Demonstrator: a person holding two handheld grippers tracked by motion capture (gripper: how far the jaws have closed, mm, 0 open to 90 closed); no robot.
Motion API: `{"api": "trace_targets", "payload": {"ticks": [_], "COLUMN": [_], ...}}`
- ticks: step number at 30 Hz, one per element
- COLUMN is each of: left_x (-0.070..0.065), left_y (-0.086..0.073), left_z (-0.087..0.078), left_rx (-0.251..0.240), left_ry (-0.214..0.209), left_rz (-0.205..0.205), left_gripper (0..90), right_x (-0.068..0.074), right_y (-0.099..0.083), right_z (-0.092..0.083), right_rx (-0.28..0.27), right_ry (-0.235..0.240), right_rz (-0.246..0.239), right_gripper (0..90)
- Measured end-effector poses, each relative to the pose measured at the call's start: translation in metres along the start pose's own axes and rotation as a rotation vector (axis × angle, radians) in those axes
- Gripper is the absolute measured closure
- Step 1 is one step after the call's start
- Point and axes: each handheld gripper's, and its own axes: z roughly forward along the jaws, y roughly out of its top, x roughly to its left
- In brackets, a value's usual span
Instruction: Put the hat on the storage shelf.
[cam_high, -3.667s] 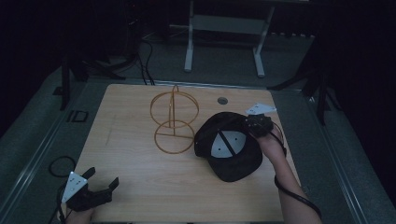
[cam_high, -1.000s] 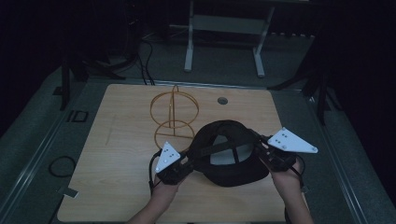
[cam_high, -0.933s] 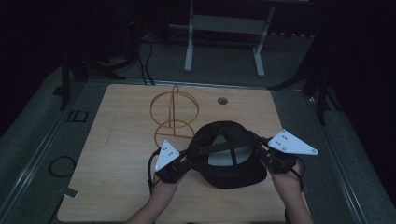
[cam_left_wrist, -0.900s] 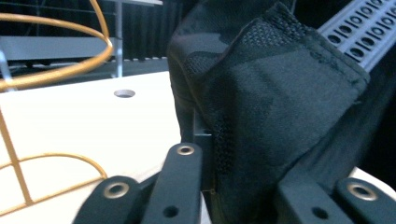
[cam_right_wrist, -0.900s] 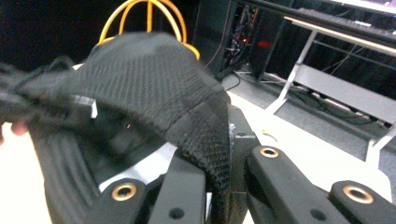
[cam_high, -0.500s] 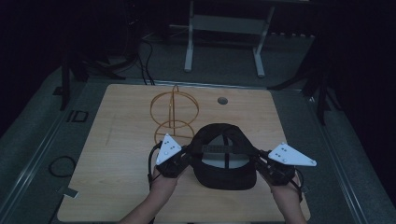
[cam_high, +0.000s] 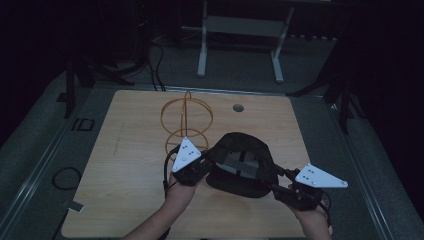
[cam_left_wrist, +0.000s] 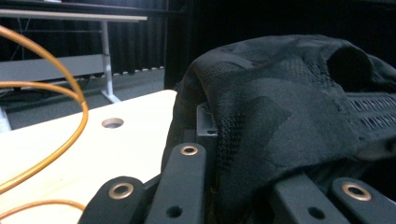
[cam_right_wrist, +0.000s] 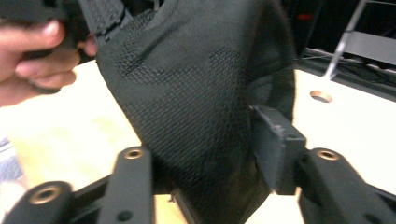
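dark room all round, with a pale wooden desk (cam_high: 125, 200) lit in the middle of it. nearest the person, the two hands come in from the bottom edge, each with its tongs turned inward. the left tongs (cam_high: 200, 167) are clenched on the left edge of a black cap (cam_high: 242, 162), and in the left gripper view the fabric bunches up between the two black jaws. the right tongs (cam_high: 281, 181) are clenched on the cap's opposite edge; the right gripper view has knit cloth pinched between the jaws, with the left hand (cam_right_wrist: 32, 51) beyond it.

the cap hangs stretched between the two tongs, and whether its lower rim touches the desk or clears it is hard to tell in this dim light. it looks light and soft: the crown folds and sags where it is not held, so it should give rather than resist, and it will not break. the mesh weave ought to grip well under the jaws. the firmer places to take hold are likely the rim band and the adjuster strap (cam_left_wrist: 373, 109), which seem stiffer than the crown.

just beyond the left tongs stands an orange wire stand (cam_high: 186, 125), close to the cap. farther still is a round hole (cam_high: 238, 107) in the desk, and past the desk edge a grey metal frame (cam_high: 240, 30) on the floor.
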Motion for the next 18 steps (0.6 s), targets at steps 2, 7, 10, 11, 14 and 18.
{"api": "trace_targets", "payload": {"ticks": [2, 7, 10, 11, 14, 18], "left_x": [-0.001, -0.006, -0.008, -0.008, -0.009, -0.007], "left_y": [0.004, 0.01, 0.013, 0.016, 0.02, 0.024], "left_z": [0.001, 0.003, 0.005, 0.005, 0.004, 0.001], "left_rx": [-0.002, -0.005, -0.007, -0.009, -0.019, -0.039], "left_ry": [-0.006, -0.009, -0.017, -0.021, -0.024, -0.03], "left_rz": [0.005, 0.024, 0.026, 0.027, 0.023, 0.01], "left_gripper": [88.2, 88.2, 88.2, 88.2, 88.2, 88.2], "right_x": [0.001, 0.003, 0.005, 0.007, 0.008, 0.007], "right_y": [-0.002, -0.007, -0.011, -0.012, -0.014, -0.017], "right_z": [-0.003, -0.009, -0.012, -0.014, -0.019, -0.028], "right_rx": [0.0, 0.001, 0.017, 0.027, 0.048, 0.056], "right_ry": [0.019, 0.067, 0.082, 0.09, 0.113, 0.137], "right_rz": [-0.002, -0.015, -0.036, -0.048, -0.062, -0.07], "right_gripper": [45.4, 42.5, 41.7, 40.2, 34.8, 32.9]}}
